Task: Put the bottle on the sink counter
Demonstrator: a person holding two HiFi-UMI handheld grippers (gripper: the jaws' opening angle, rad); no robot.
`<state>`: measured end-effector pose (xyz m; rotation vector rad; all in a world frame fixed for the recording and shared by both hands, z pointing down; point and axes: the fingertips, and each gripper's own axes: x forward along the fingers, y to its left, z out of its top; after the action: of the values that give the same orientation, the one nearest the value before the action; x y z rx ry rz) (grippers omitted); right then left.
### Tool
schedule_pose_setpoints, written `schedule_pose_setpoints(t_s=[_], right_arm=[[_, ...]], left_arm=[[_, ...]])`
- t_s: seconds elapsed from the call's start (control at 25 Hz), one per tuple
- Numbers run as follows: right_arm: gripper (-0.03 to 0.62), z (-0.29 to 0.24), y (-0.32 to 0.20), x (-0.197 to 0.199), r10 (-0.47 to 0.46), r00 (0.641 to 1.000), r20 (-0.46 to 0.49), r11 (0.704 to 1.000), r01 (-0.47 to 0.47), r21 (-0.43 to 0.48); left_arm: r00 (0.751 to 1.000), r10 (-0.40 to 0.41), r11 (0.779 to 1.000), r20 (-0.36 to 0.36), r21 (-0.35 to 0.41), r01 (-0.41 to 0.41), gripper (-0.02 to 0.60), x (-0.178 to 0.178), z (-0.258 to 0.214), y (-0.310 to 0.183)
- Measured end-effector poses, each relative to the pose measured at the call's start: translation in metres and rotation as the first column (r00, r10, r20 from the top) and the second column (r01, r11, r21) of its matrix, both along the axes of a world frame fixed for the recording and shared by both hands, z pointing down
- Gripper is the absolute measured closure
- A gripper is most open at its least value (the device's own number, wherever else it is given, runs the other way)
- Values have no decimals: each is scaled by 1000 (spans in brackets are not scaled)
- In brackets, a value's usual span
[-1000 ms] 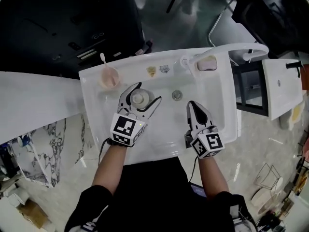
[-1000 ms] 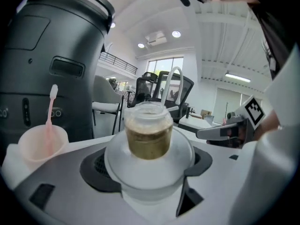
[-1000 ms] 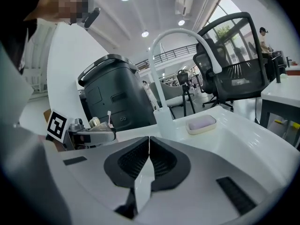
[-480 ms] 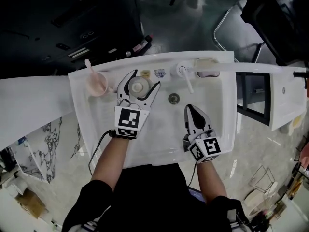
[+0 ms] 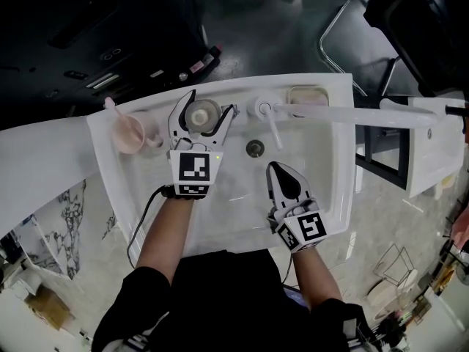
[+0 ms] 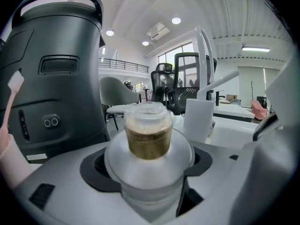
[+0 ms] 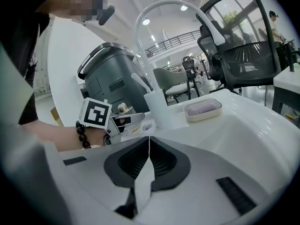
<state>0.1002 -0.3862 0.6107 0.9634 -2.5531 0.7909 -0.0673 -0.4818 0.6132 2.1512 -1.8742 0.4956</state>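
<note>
The bottle [image 5: 201, 114] is small, with a frosted body, brownish contents and a clear cap [image 6: 149, 135]. My left gripper [image 5: 212, 101] is shut on its body, jaws wide around it [image 6: 149, 159]. It hangs upright over the back counter of the white sink [image 5: 322, 182], between the pink cup and the faucet base. Whether its bottom touches the counter is hidden. My right gripper [image 5: 273, 167] is shut and empty over the basin's front right part [image 7: 149, 139]. The right gripper view also shows the left gripper's marker cube [image 7: 95, 113].
A pink cup [image 5: 127, 132] with a toothbrush stands on the counter's left end. The faucet [image 5: 264, 110] and its long white spout [image 5: 344, 114] sit right of the bottle, then a soap dish [image 5: 307, 95]. The drain [image 5: 254, 149] lies mid-basin. A grey bin [image 6: 51, 74] stands behind the sink.
My left gripper has carried the bottle from above the basin back to the rear counter strip. The right gripper has stayed shut over the basin.
</note>
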Motion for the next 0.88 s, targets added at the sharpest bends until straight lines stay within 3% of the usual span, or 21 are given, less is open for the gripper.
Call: schedule_pose_setpoints(t_s=[0.28,0.48,0.68,0.88], right_arm=[[563,0,5,-5,-26,1000,-7,1000,26,12],[563,-1,6,-9,-30,1000,-4,999,30,14],[563,-6,7,-16,-33,999,-3,999,34,24],[563,-7,12,-17,-57,998,-30,997,58,47]], left_arm=[[999,-20,1000,41,-11,20,227,-2,6,-4],[993,-28,1000,113,-10,29,225,1,10,-5],[993,-31,999,111,-25,34,224,0,12,-3],[998,-29,999,62,-13,30,183,1,11,0]])
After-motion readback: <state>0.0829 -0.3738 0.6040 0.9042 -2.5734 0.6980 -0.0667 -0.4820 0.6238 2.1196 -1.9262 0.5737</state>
